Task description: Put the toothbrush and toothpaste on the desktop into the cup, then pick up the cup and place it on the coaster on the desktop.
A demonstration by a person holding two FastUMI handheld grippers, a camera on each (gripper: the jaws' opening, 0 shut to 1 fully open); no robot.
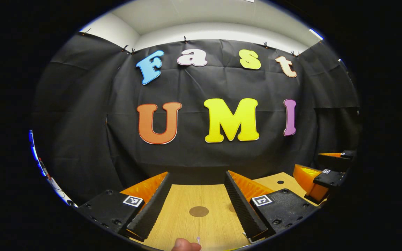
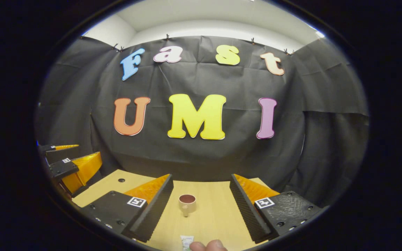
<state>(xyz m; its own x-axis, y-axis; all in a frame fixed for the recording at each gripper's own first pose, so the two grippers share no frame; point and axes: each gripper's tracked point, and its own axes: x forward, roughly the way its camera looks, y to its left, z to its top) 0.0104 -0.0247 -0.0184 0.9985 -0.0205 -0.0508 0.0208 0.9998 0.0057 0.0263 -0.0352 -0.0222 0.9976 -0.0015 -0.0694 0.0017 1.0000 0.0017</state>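
- Judging from how things lie, nothing of the task is done yet: the desktop (image 2: 218, 216) is seen with its things apart, and every step is left.
- At the middle of the right gripper view the cup (image 2: 187, 203) is seen upright and apparently empty, well ahead on the wood.
- In the left gripper view the coaster (image 1: 199, 211) is seen bare, a flat brown disc between the fingers' lines.
- The toothpaste (image 2: 186, 241) is seen at the bottom edge of the right gripper view, just beside a fingertip (image 2: 216, 245); only its end is shown.
- A small thin tip (image 1: 198, 239), possibly the toothbrush, is seen by a fingertip (image 1: 186, 245); it cannot be told for certain.
- The left gripper (image 1: 198, 190) is held level and spread wide, with nothing gripped.
- The right gripper (image 2: 201, 191) is held likewise, wide and empty, aimed at the cup.
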